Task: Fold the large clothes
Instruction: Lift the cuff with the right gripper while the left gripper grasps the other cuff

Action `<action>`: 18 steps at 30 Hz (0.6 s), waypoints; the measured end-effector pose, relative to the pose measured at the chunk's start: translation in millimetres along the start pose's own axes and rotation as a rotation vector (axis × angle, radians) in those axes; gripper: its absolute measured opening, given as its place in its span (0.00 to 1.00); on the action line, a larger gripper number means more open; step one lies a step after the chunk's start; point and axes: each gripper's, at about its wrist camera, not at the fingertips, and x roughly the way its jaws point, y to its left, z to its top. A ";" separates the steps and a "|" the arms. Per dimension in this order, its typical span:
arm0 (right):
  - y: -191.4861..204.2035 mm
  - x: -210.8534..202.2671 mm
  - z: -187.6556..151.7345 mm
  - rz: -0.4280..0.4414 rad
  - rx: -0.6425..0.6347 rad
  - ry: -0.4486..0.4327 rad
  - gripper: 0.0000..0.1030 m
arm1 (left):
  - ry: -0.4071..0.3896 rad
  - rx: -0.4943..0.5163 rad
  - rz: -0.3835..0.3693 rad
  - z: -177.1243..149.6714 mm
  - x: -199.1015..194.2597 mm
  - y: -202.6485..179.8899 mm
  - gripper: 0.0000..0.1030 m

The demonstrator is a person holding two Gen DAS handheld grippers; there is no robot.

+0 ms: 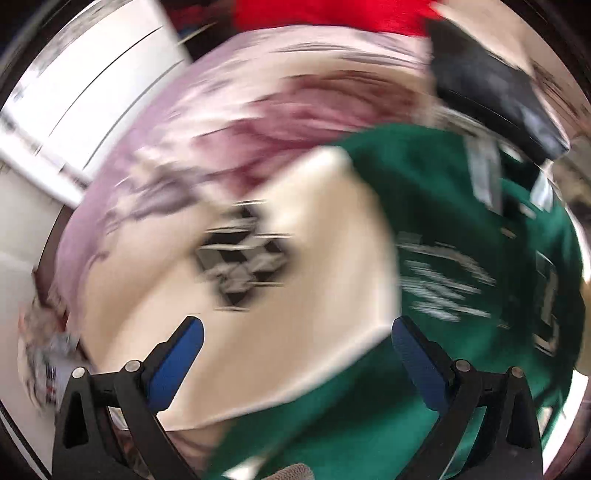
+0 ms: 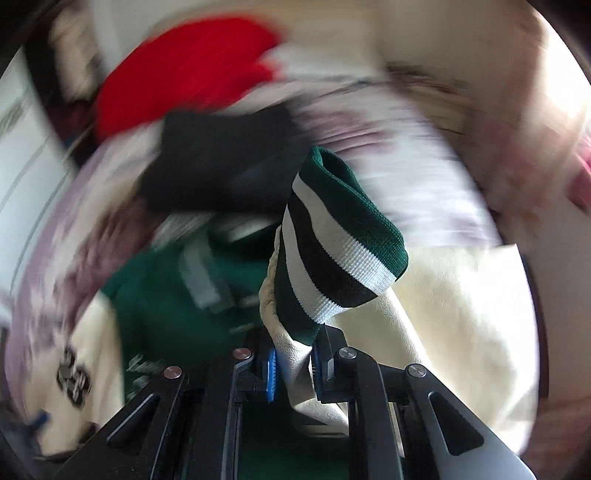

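Green varsity jacket [image 1: 424, 206] with cream sleeves, lying spread on a lilac patterned bedsheet [image 1: 155, 162], near a red garment [image 1: 325, 14] and a black garment [image 1: 491, 96]; both views motion-blurred. Left tongs [image 1: 297, 334]: spread wide, empty, above the cream sleeve [image 1: 295, 295] bearing a black patch. Right tongs [image 2: 293, 363]: pinching the other cream sleeve [image 2: 295, 354] just below its green, white and black striped cuff [image 2: 340, 236].
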 end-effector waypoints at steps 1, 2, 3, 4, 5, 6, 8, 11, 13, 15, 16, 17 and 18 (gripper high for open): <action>40.0 17.5 -8.2 0.016 -0.059 0.023 0.14 | 0.004 -0.016 0.013 2.6 4.8 12.1 1.00; 80.2 32.8 -15.3 0.030 -0.118 0.040 0.14 | 0.010 -0.035 0.031 2.0 8.2 37.0 1.00; 120.1 46.6 -23.4 0.032 -0.178 0.058 0.14 | 0.012 -0.048 0.044 -0.3 9.8 53.1 1.00; 149.2 60.2 -30.1 0.031 -0.232 0.075 0.14 | 0.017 -0.056 0.057 -1.2 14.3 67.3 1.00; 175.6 71.3 -38.0 0.045 -0.268 0.101 0.14 | 0.023 -0.062 0.068 -1.7 18.8 75.5 1.00; 195.7 80.0 -46.3 0.058 -0.280 0.125 0.14 | 0.032 -0.078 0.076 -5.1 23.6 94.9 1.00; 234.0 91.8 -64.9 0.058 -0.323 0.173 0.16 | 0.048 -0.105 0.090 -11.2 31.2 117.8 1.00; 245.5 101.4 -78.1 0.127 -0.301 0.293 0.43 | 0.124 -0.186 0.065 -25.1 43.9 155.5 1.00; 232.4 84.0 -81.5 0.237 -0.232 0.307 0.59 | 0.172 -0.288 0.017 -43.0 47.9 189.5 1.00; 208.9 58.6 -81.5 0.351 -0.130 0.322 0.74 | 0.220 -0.392 -0.024 -68.0 53.7 224.9 1.00; 195.8 45.2 -82.8 0.387 -0.079 0.335 0.75 | 0.237 -0.427 -0.031 -78.3 56.1 235.0 1.00; 183.6 32.7 -85.4 0.399 -0.030 0.352 0.76 | 0.263 -0.475 -0.027 -95.0 60.2 252.8 1.00; 167.9 24.1 -83.2 0.401 0.011 0.367 0.76 | 0.282 -0.515 -0.030 -108.2 63.5 265.1 1.00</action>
